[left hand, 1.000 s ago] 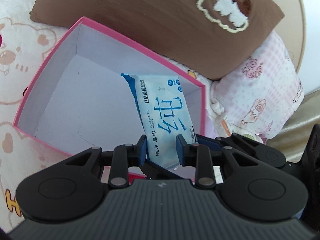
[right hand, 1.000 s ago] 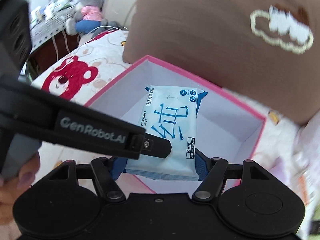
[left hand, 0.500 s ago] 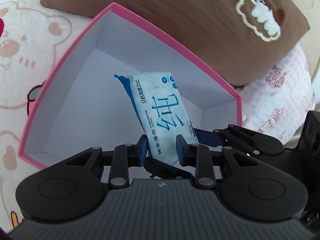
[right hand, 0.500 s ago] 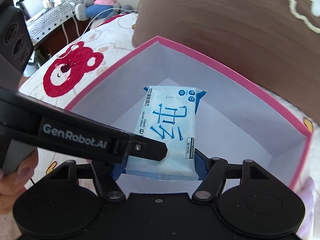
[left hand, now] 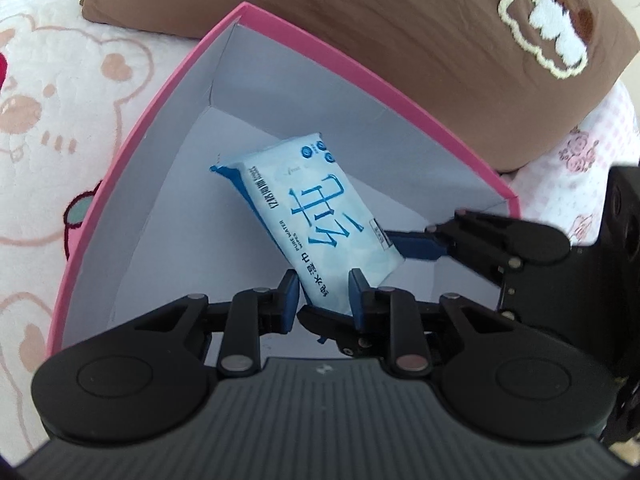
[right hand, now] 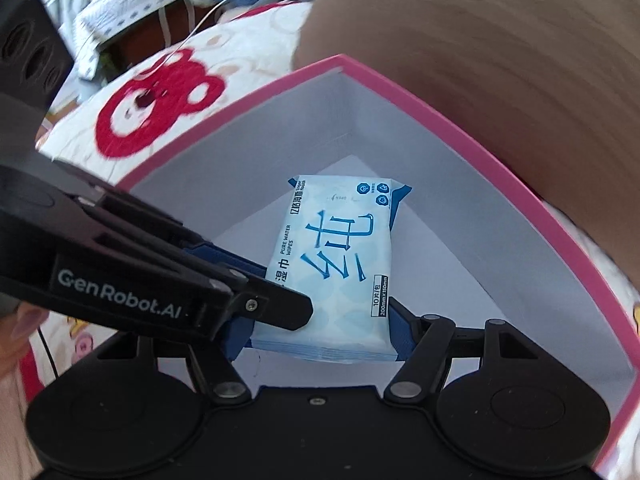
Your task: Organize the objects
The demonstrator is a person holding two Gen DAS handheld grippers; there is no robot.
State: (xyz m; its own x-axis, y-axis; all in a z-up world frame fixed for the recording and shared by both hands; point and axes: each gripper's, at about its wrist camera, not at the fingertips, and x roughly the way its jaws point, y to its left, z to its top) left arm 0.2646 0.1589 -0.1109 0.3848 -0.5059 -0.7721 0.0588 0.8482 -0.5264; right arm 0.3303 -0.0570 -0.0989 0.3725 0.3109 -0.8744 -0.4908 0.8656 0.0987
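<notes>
A light-blue pack of wet wipes (left hand: 320,216) (right hand: 340,264) hangs low inside an open pink box with white walls (left hand: 132,140) (right hand: 440,120). Both grippers hold it. My left gripper (left hand: 324,292) pinches the pack's near corner, its jaws closing the last bit onto it; in the right wrist view it reaches in from the left (right hand: 280,312). My right gripper (right hand: 320,336) spans the pack's width at its near end, blue pads pressed on both long edges. One of its blue fingers (left hand: 416,245) shows beside the pack in the left wrist view. Whether the pack touches the box floor is hidden.
A brown pillow (left hand: 360,20) (right hand: 480,40) with a cloud patch lies against the box's far side. The box sits on a bear-print bedspread (left hand: 60,100) (right hand: 160,96). A pink checked pillow (left hand: 580,152) is at the right. A cluttered side table (right hand: 120,8) stands beyond the bed.
Both grippers have sunk with the pack, from above the box rim down into the box. The box walls now fill more of both views, and the pack sits more tilted in the left wrist view.
</notes>
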